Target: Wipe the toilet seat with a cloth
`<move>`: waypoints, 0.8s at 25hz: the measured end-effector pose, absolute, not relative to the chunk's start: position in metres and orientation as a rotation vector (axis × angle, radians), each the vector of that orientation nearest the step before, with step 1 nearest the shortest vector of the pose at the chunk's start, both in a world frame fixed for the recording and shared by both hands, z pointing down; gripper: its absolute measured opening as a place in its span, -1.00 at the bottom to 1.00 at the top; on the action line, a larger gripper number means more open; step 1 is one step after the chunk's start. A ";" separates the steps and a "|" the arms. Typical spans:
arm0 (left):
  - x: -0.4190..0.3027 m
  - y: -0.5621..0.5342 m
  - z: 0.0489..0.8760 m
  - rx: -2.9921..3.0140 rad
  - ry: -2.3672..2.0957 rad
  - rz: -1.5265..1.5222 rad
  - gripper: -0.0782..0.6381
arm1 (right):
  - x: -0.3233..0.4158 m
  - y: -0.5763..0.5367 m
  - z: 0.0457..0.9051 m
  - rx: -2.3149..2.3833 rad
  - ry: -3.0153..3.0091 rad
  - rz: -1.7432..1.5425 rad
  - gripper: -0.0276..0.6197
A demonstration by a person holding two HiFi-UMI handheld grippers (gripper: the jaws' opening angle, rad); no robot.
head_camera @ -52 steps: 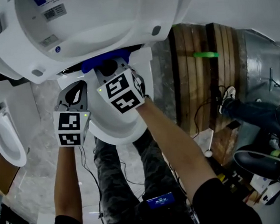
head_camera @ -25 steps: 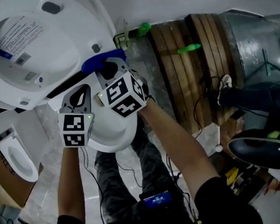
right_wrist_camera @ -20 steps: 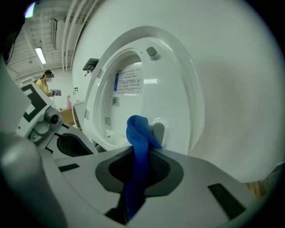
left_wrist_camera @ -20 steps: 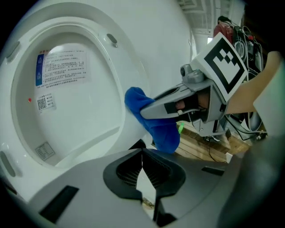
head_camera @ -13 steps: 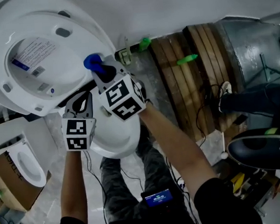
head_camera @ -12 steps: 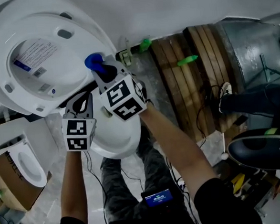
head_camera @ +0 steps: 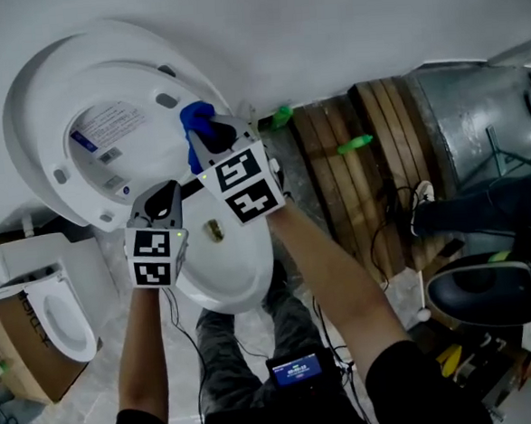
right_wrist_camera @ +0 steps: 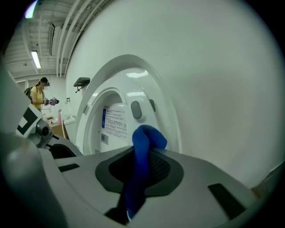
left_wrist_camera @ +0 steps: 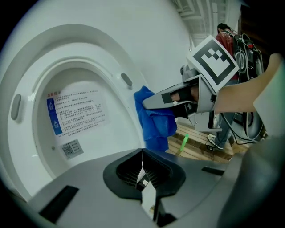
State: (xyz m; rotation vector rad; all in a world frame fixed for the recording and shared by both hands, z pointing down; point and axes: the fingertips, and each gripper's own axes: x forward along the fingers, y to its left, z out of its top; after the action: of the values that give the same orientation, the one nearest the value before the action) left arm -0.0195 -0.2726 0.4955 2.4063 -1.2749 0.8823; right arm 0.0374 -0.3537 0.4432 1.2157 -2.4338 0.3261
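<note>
The toilet seat [head_camera: 60, 121] stands raised against the white wall [head_camera: 325, 21], underside out, with grey bumpers on its ring and a printed label [head_camera: 105, 127] on the panel inside the ring. At the seat's right rim sits the blue cloth [head_camera: 196, 119], pinched in the jaws of the right gripper [head_camera: 207, 134]. Whether the cloth presses on the rim or is just beside it cannot be told. The left gripper [head_camera: 163, 197] is low near the seat's near edge, its jaws pressed together on nothing. Below both lies the open toilet bowl [head_camera: 229, 272]. A wooden pallet [head_camera: 372, 181] lies to the right and a second toilet [head_camera: 60, 321] to the left.

Progress is hard to judge. The seat shows no damp streak or mark to tell wiped parts from unwiped ones, so the cloth's place says only that work is at the underside's right edge. The rest of the ring may remain.

The left gripper view alone shows the cloth [left_wrist_camera: 153, 120] side-on, hanging from the right gripper [left_wrist_camera: 151, 101] in front of the rim. It also shows its own jaws meeting in a thin line. The right gripper view shows the cloth [right_wrist_camera: 140, 151] folded over and running down between its jaws. Far off to the left it also shows a person [right_wrist_camera: 38, 95], whom the head view misses. Only the head view shows the bowl and the floor clutter.
</note>
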 end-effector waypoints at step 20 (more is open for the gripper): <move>-0.083 -0.308 0.365 2.416 -1.415 0.816 -0.75 | 0.006 -0.369 0.362 1.183 -2.273 0.267 -0.75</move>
State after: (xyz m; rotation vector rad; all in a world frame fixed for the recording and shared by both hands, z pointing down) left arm -0.0832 -0.3077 0.3654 2.4159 -1.4152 0.8157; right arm 0.0061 -0.3693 0.3617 1.1826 -2.2730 0.2666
